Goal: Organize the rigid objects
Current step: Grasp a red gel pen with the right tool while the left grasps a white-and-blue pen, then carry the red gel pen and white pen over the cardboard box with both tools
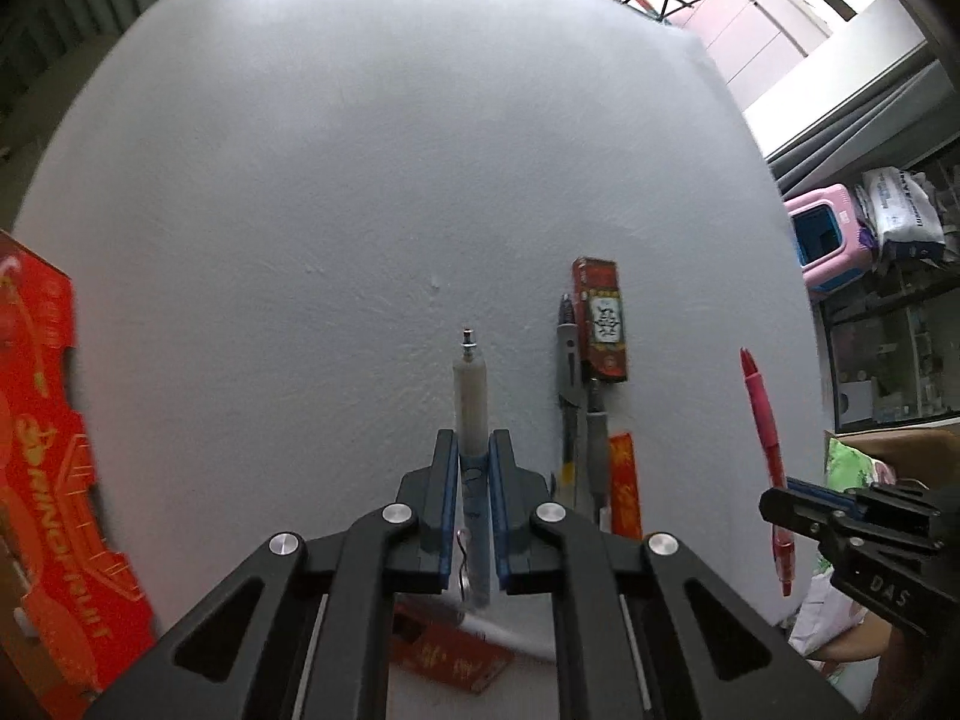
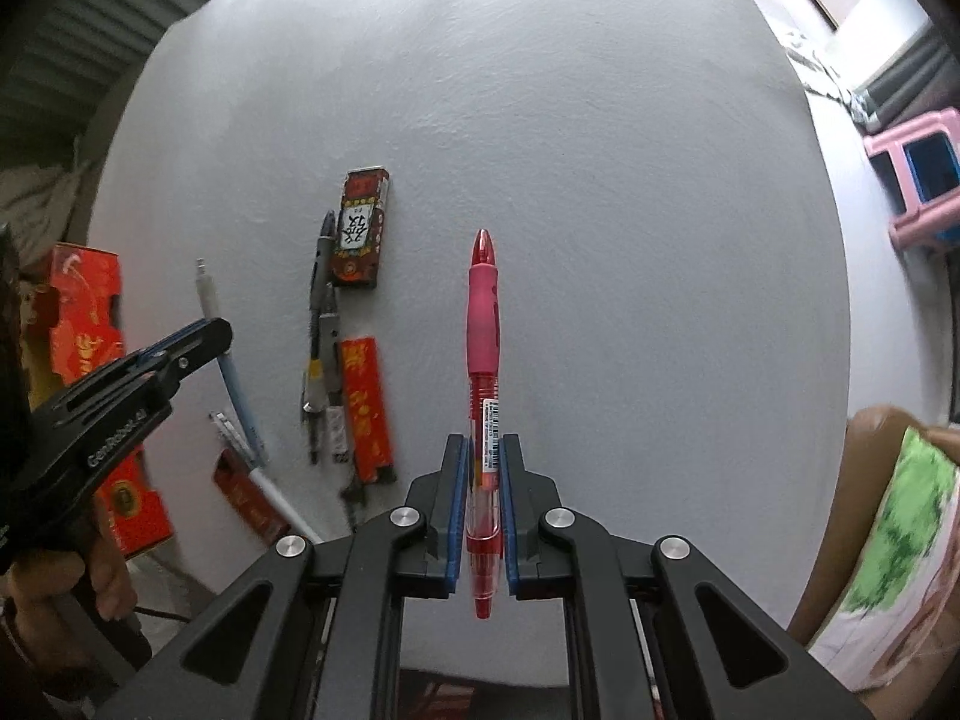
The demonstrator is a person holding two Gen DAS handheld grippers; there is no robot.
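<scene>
The blue-and-white pen is clamped between the blue pads of the left gripper, lifted above the white table. The red pen is pinched in the right gripper, also off the table. Left of the red pen, a patterned box, a grey pen and a red packet lie together on the table.

Soft, even daylight, brightest at the upper right; shadows on the white table faint. Heavy fisheye bending at edges, rims blurred and dark-cornered.
</scene>
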